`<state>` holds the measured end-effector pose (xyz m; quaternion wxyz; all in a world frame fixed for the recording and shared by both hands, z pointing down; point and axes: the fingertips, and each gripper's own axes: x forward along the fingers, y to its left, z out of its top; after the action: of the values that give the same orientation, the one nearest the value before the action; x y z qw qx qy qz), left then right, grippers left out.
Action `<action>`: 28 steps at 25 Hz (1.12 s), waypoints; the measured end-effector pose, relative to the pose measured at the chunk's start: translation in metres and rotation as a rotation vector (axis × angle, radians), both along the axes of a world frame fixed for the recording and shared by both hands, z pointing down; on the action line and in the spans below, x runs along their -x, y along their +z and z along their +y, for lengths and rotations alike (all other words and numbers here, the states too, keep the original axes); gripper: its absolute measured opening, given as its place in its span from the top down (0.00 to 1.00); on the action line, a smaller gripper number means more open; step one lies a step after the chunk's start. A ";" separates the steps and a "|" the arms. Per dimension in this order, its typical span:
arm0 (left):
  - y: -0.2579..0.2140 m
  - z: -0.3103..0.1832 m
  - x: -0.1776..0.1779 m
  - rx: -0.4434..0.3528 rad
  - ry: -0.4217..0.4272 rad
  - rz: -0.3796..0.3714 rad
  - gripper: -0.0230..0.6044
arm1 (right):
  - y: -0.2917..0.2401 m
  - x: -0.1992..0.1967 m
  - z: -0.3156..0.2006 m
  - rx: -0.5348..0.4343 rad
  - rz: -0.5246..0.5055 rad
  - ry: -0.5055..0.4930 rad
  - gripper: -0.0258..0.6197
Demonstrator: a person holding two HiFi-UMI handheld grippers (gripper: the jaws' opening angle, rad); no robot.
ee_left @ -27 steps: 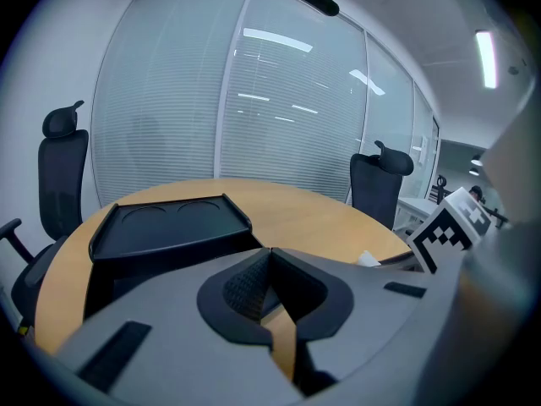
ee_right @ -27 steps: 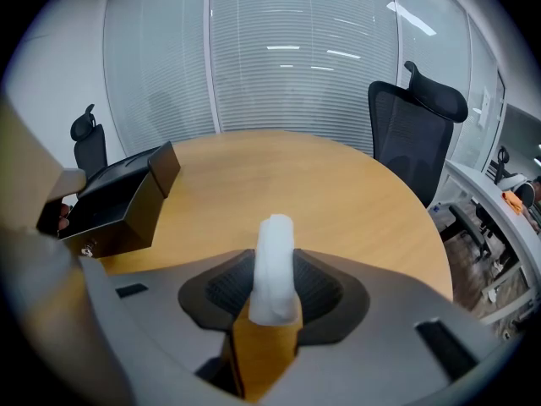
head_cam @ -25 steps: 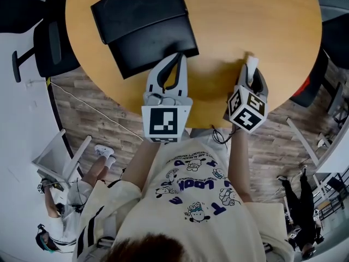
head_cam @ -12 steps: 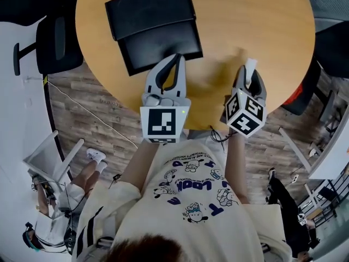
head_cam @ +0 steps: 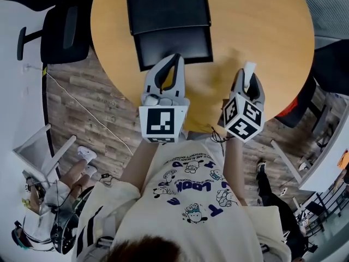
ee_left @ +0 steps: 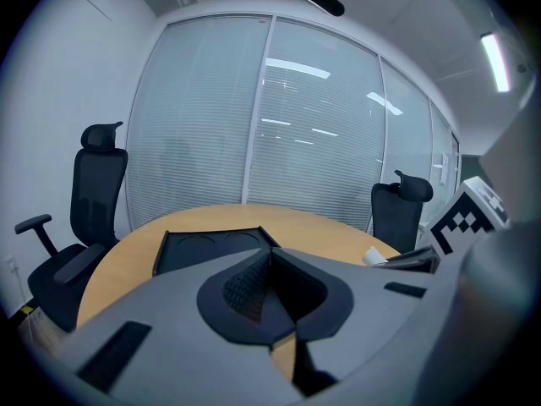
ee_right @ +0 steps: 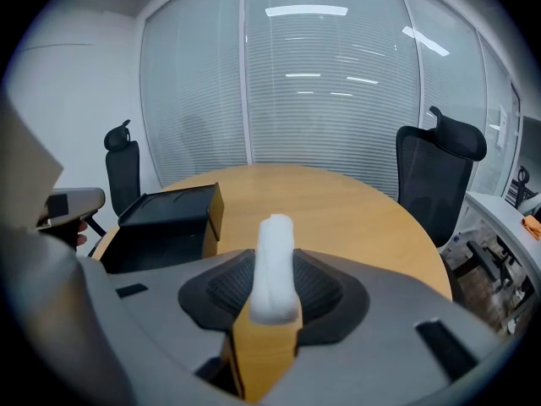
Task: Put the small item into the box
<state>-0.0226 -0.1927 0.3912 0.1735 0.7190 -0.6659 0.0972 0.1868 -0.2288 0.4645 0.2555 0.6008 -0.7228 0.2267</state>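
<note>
A small white roll (ee_right: 273, 260) sticks up from between the pads of my right gripper (ee_right: 272, 293), which is shut on it. In the head view the white roll (head_cam: 249, 69) pokes out past the right gripper (head_cam: 248, 78) above the round wooden table (head_cam: 262, 31). The black box (head_cam: 174, 48) lies open on the table, its lid (head_cam: 169, 7) folded back on the far side. My left gripper (head_cam: 178, 58) hovers at the box's near edge, its jaws shut with nothing between them. The left gripper view shows the left gripper's pads (ee_left: 249, 286) meeting, with the box (ee_left: 211, 248) beyond them.
Black office chairs (ee_left: 97, 193) (ee_left: 404, 210) stand round the table in front of a glass wall with blinds. Another chair (ee_right: 452, 167) is at the right of the table. The table's edge runs just under both grippers, with wood-plank floor (head_cam: 82, 108) below.
The head view has swung, so the box now sits square and directly ahead of the left gripper. Both grippers keep their pose, and the right one still holds the white roll.
</note>
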 end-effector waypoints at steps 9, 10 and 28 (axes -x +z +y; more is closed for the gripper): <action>-0.012 0.013 0.033 -0.031 -0.090 0.010 0.94 | -0.020 0.048 -0.003 -0.040 -0.021 -0.097 0.72; -0.012 0.014 0.036 -0.033 -0.101 0.010 0.94 | -0.021 0.052 -0.004 -0.043 -0.023 -0.110 0.72; -0.015 0.039 0.080 -0.036 -0.285 0.018 0.94 | -0.027 0.126 -0.010 -0.047 -0.035 -0.317 0.72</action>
<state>-0.1024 -0.1534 0.3764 0.1786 0.6209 -0.7614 0.0535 0.0608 -0.2387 0.4375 0.2615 0.4809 -0.8180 0.1768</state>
